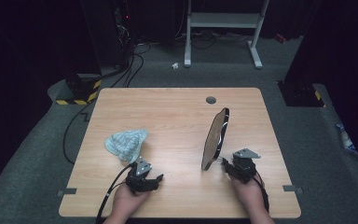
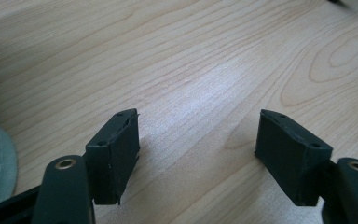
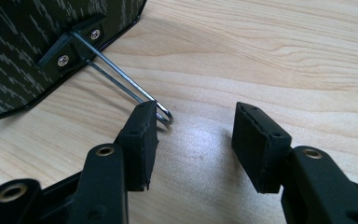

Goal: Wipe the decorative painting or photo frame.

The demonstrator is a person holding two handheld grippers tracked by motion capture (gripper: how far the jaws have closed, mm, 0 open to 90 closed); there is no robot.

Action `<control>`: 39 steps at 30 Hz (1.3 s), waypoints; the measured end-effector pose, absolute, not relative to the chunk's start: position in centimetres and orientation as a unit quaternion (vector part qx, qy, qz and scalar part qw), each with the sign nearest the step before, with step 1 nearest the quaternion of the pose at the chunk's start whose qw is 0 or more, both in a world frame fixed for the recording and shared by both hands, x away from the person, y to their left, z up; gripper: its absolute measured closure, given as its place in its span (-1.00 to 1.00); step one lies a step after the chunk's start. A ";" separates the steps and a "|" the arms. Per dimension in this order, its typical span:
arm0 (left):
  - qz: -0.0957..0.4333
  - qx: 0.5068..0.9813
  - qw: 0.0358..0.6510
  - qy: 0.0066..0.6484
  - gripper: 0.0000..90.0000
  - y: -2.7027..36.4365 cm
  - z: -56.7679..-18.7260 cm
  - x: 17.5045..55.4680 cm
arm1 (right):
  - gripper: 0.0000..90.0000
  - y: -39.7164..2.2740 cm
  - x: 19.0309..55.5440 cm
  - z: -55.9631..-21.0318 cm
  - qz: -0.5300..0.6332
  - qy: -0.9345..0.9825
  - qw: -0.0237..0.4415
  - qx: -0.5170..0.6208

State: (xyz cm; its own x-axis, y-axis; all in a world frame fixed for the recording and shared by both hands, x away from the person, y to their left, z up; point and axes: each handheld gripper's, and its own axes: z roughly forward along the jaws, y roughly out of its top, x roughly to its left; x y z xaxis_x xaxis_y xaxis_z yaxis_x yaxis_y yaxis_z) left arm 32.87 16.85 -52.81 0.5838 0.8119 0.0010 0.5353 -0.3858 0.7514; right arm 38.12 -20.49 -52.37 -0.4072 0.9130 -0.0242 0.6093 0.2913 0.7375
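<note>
From above, a light wooden table [image 1: 177,121] holds a crumpled pale blue striped cloth [image 1: 126,143] beside the left gripper [image 1: 154,178], and an upright oval dark-backed mirror [image 1: 215,137] just beside the right gripper [image 1: 224,162]. In the left gripper view, jaws stand apart over bare wood, cloth at the edge. In the right gripper view, the open right gripper [image 3: 193,121] has nothing between its jaws, the left jaw against the mirror's wire stand [image 3: 126,81].
</note>
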 end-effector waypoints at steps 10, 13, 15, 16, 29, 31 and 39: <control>0.186 0.814 0.367 0.411 -0.32 16.8 -52.8 32.9 | 0.10 -20.6 39.9 -52.4 0.330 0.764 0.234 0.503; 0.186 0.815 0.366 0.410 -0.32 16.8 -52.8 32.9 | 0.08 -20.7 40.5 -52.4 0.328 0.764 0.235 0.504; 0.186 0.815 0.366 0.409 -0.32 16.8 -52.8 32.9 | 0.07 -20.6 40.8 -52.4 0.328 0.763 0.234 0.505; 0.186 0.815 0.366 0.410 -0.32 16.8 -52.8 32.9 | 0.07 -20.7 41.0 -52.4 0.328 0.763 0.236 0.504; 0.186 0.815 0.366 0.409 -0.32 16.8 -52.8 32.9 | 0.02 -20.7 42.1 -52.3 0.325 0.760 0.238 0.510; 0.187 0.815 0.366 0.409 -0.32 16.8 -52.8 32.9 | 0.00 -20.9 41.4 -52.3 0.322 0.760 0.244 0.510; 0.186 0.815 0.366 0.408 -0.32 16.8 -52.8 33.0 | -0.05 -22.1 38.0 -52.2 0.334 0.765 0.249 0.492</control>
State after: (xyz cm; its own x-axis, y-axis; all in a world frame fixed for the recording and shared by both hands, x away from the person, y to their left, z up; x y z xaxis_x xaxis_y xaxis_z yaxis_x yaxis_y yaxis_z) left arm 32.95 16.83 -52.78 0.5976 0.8017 0.0044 0.5289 -0.3984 0.7493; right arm 38.04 -22.10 -52.25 -0.3923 0.9184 -0.0519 0.5860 0.2930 0.7555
